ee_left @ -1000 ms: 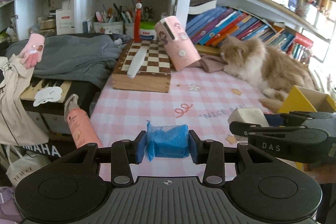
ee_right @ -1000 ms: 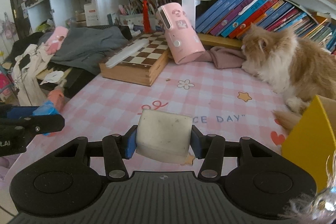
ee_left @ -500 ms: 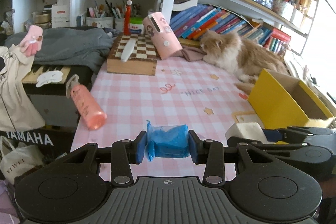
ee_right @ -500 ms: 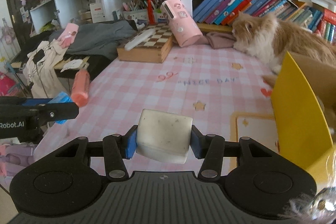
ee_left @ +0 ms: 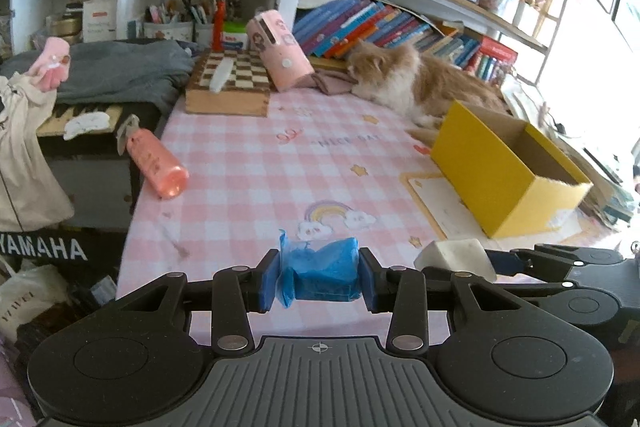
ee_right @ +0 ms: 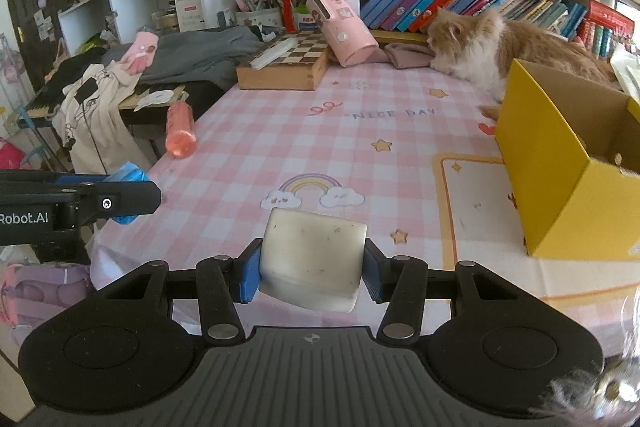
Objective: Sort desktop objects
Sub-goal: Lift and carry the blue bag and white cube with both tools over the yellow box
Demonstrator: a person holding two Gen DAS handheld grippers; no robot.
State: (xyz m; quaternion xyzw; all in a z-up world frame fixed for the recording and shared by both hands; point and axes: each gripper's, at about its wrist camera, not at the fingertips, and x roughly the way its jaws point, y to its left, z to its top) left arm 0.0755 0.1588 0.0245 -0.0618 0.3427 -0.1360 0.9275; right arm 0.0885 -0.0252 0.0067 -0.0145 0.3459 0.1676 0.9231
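My left gripper [ee_left: 319,281] is shut on a small blue-wrapped packet [ee_left: 324,273], held above the near edge of the pink checked table [ee_left: 256,163]. My right gripper [ee_right: 310,273] is shut on a white block [ee_right: 312,257], also above the near edge, to the right of the left gripper. The white block also shows in the left wrist view [ee_left: 454,259], and the blue packet shows in the right wrist view [ee_right: 127,173]. An open yellow box [ee_left: 504,163] stands on the right side of the table, also in the right wrist view [ee_right: 560,163].
A pink bottle [ee_left: 154,161] lies at the table's left edge. A wooden chessboard box [ee_left: 228,87] and a pink cylinder [ee_left: 282,57] sit at the back. A cat [ee_left: 416,83] lies at the back right, behind the yellow box. Bookshelves run behind.
Both grippers have pulled back toward the near edge and risen, each keeping its object. The yellow box and more of the table have come into view.
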